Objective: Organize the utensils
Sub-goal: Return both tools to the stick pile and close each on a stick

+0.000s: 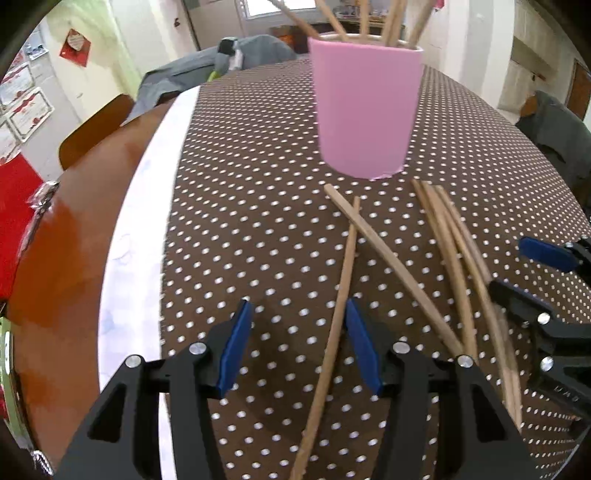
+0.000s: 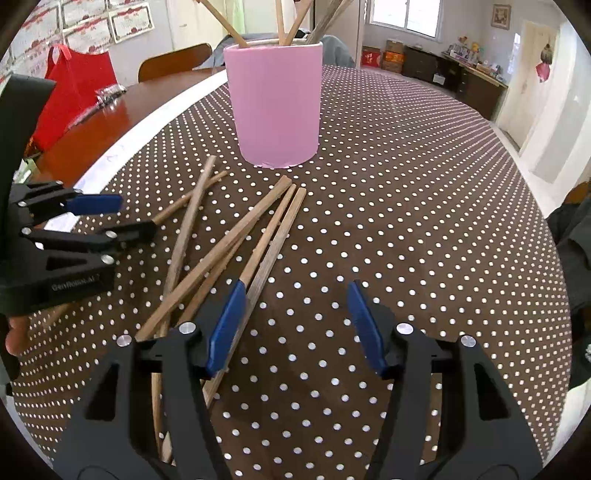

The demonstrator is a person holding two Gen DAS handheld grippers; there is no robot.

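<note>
Five loose chopsticks lie on the table [image 2: 406,206], all on the near side of the pink cup [image 2: 275,107], which stands upright on the brown polka-dot cloth [image 1: 258,221]. More chopsticks [image 2: 284,22] stand inside the cup, tips up, approx. five.

Left of cup: bare wood table edge w/ white strip [image 1: 147,221] along the cloth border. Red bag [image 2: 74,92] sits further left, on the wood.

Left tongs [image 1: 295,347]: jaws part-open, nothing gripped. Crossed pair of chopsticks [image 1: 354,229] lies in front of the cup, left of centre; one stick of the pair runs down past the inside of the right-hand blue pad [image 1: 360,347]. Touching or just beside it: cannot tell. Pads are not pressing on it.

Right of that pair, still near side of cup: bundle of three chopsticks [image 2: 258,236], roughly parallel, ends fanned toward the cup base, not touching it. In the right wrist view this bundle passes under and beside the left-hand blue pad [image 2: 227,325] of the right tongs [image 2: 295,325].

Right tongs: jaws part-open, only dotted cloth between the pads, nothing held. Bundle lies outside the gap, on the side toward the left tongs.

Right of cup: cloth only, then room furniture in background, blurred.
</note>
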